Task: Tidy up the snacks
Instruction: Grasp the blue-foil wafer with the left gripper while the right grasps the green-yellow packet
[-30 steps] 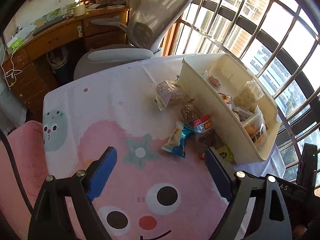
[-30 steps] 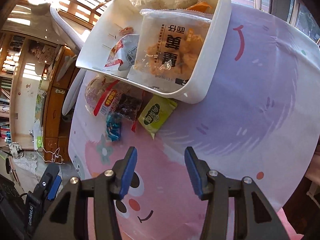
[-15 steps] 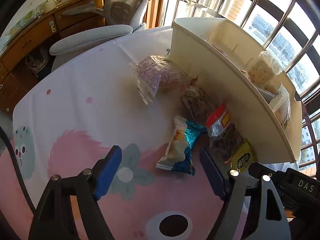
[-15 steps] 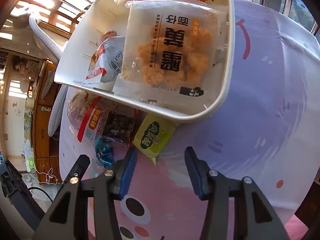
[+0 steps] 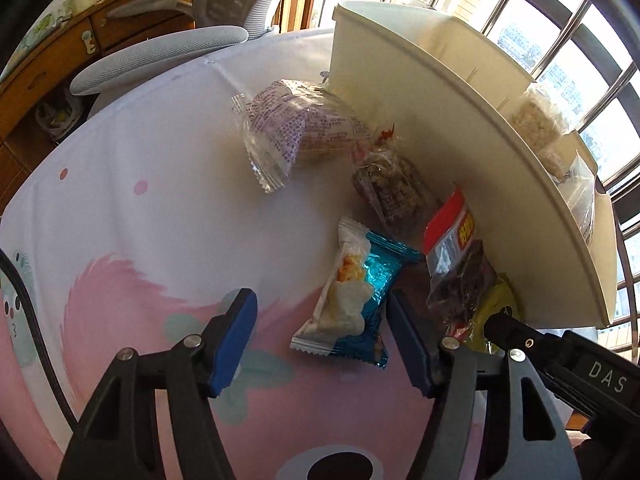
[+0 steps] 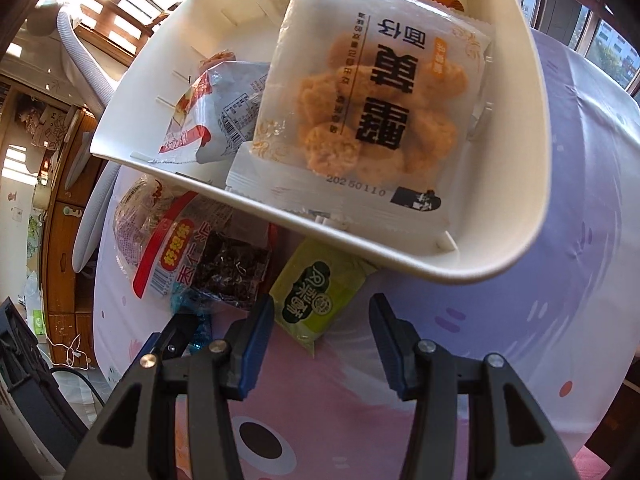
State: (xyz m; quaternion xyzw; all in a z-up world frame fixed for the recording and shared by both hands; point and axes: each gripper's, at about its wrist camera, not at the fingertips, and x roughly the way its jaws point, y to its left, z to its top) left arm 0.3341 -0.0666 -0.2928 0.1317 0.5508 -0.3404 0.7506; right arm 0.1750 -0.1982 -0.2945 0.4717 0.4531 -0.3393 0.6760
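Note:
A blue-and-white snack packet (image 5: 352,300) lies on the cartoon tablecloth, between the blue pads of my left gripper (image 5: 320,320). The jaws are closing around it; the right pad is near its edge, the left pad stands apart. Beside it lie a red-topped dark snack bag (image 5: 456,264), a clear bag of brown pieces (image 5: 390,190), a clear printed packet (image 5: 296,128) and a green packet (image 6: 320,292). My right gripper (image 6: 320,330) hovers open just in front of the green packet, which pokes out from under the white bin (image 6: 536,160). The bin holds a large packet of orange pieces (image 6: 380,120).
A grey office chair (image 5: 160,48) and a wooden desk (image 5: 48,64) stand beyond the table's far edge. Barred windows (image 5: 560,40) run behind the bin. The tablecloth (image 5: 140,220) left of the snacks is bare. The left gripper's body (image 6: 176,340) shows in the right wrist view.
My left gripper came down and forward over the blue-and-white packet while its jaws narrowed. My right gripper moved closer to the green packet and the bin, jaws unchanged.

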